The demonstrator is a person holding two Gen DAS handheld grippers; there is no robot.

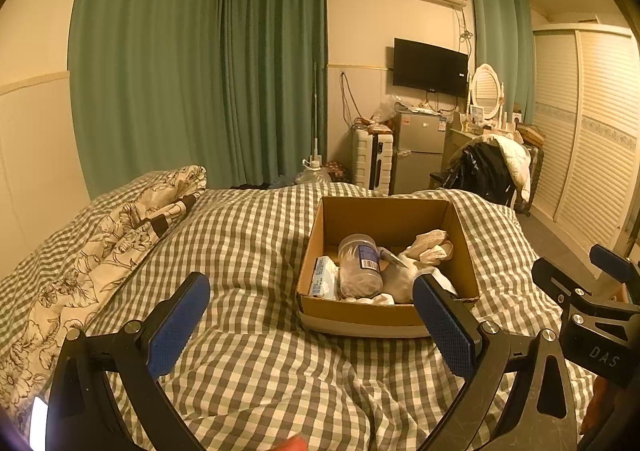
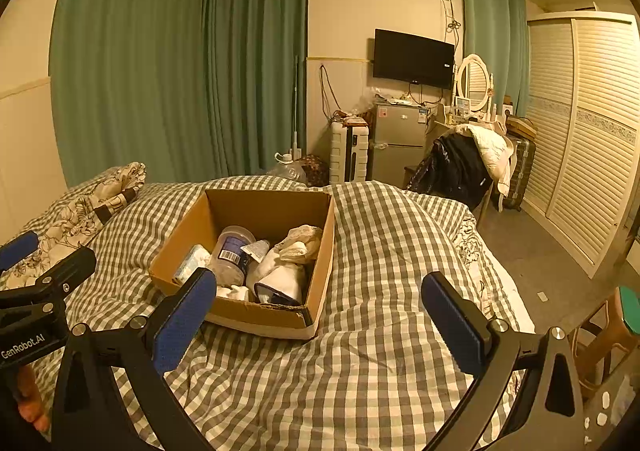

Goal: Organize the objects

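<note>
Left wrist view: left gripper (image 1: 312, 325) jaws wide apart, holding nothing, hovering over checked bed cover (image 1: 256, 363). Cardboard box (image 1: 360, 313) sits on bed just ahead, toward the right. Inside: clear plastic jar (image 1: 360, 265) on its side, tissue pack (image 1: 325, 278), crumpled white cloth (image 1: 430, 245). Right gripper (image 2: 320, 321) jaws likewise spread, empty, box ahead-left.

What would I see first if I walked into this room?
Probably the open cardboard box in the middle of the checkered bed, stuffed with a clear plastic jar and crumpled white cloths. Then the big green curtains behind it, and the two open blue-padded grippers, left and right, in front.
</note>
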